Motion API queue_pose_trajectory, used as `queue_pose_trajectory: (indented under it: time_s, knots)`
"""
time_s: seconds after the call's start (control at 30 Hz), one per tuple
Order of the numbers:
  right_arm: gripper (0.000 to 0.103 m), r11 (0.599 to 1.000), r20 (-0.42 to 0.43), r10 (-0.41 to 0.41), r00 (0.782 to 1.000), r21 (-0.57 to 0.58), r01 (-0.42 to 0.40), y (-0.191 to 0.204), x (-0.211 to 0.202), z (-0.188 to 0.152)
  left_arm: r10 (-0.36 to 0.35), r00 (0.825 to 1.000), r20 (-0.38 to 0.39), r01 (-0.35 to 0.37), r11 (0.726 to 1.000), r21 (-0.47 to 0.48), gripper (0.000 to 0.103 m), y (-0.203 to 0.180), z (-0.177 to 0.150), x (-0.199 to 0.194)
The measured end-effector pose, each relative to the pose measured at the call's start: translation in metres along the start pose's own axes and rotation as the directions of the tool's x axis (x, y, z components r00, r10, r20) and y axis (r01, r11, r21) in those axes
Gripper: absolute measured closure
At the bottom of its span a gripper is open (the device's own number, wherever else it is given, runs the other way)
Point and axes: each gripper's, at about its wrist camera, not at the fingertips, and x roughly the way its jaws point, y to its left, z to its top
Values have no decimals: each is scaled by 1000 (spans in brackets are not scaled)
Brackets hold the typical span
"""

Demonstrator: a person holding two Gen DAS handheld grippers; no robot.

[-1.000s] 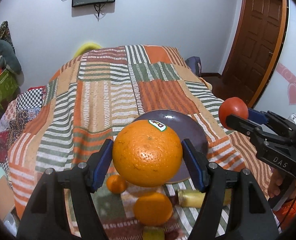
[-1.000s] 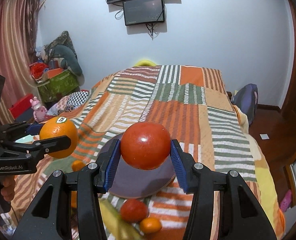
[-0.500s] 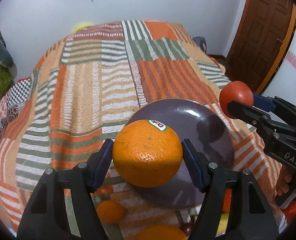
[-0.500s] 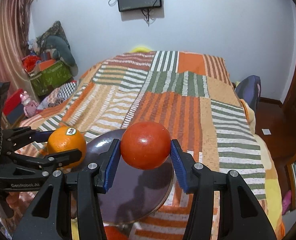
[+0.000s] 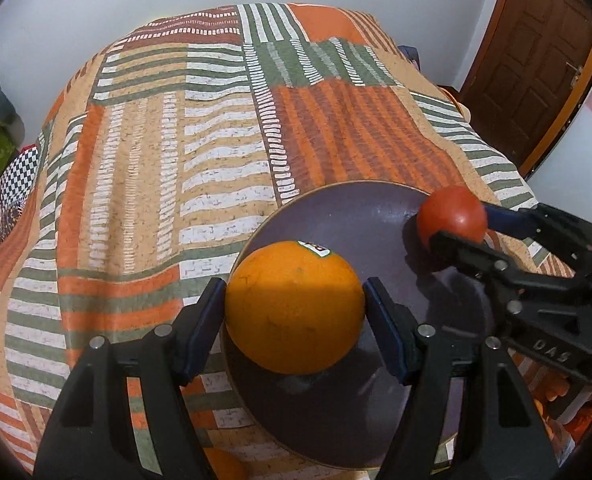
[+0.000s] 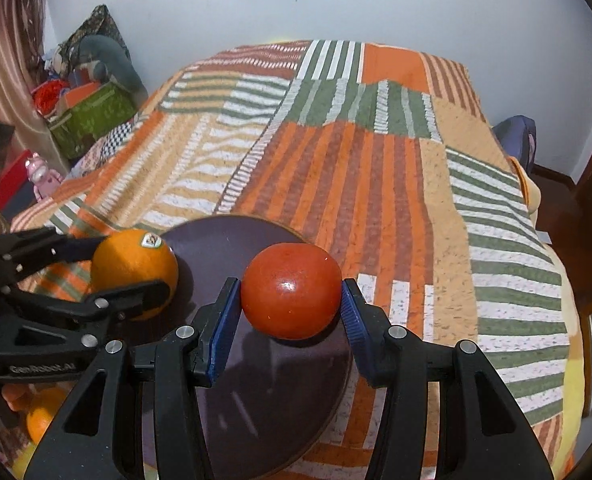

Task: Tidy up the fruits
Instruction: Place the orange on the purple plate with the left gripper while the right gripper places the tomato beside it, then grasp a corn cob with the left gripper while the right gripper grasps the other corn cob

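My left gripper (image 5: 296, 312) is shut on a large orange (image 5: 296, 306) with a sticker, held low over the left part of a dark round plate (image 5: 356, 216). My right gripper (image 6: 291, 300) is shut on a red tomato (image 6: 291, 290), held low over the plate's (image 6: 215, 236) right part. In the right wrist view the orange (image 6: 133, 270) and the left gripper (image 6: 127, 276) show at the left. In the left wrist view the tomato (image 5: 452, 216) and the right gripper (image 5: 462, 224) show at the right. I cannot tell whether either fruit touches the plate.
The plate lies on a bed with a striped patchwork quilt (image 5: 215, 140). Small oranges lie near the front edge (image 5: 223, 464) and at the lower left in the right wrist view (image 6: 39, 416). A wooden door (image 5: 536, 60) stands at the right. Boxes and toys (image 6: 91, 116) sit left of the bed.
Both grippers have moved forward and down over the plate, each with its fruit. The loose fruits near the front have mostly dropped out of view.
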Motion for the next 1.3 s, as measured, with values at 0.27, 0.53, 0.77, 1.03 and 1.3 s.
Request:
queue_pose_trajectory:
  time_s: [0.27, 0.53, 0.77, 1.03, 1.3]
  knots:
    - [43, 1000, -17, 3, 1000, -3, -3, -3, -1, 1, 42, 999, 0, -42, 999, 9, 26, 1, -1, -1]
    - [39, 999, 28, -9, 1000, -30, 10, 6, -32, -4, 67, 994, 86, -70, 997, 29, 26, -5, -5, -49]
    - [39, 999, 88, 21, 996, -41, -18, 13, -83, -19, 60, 986, 155, -70, 996, 56, 26, -9, -32, -113]
    - [39, 998, 95, 33, 995, -58, -27, 25, -124, -55, 19, 986, 167, -27, 999, 44, 25, -11, -86, -164]
    - [39, 997, 45, 56, 997, -61, -53, 41, -130, -97, 1, 993, 116, -1, 1000, 5, 25, -10, -144, -174]
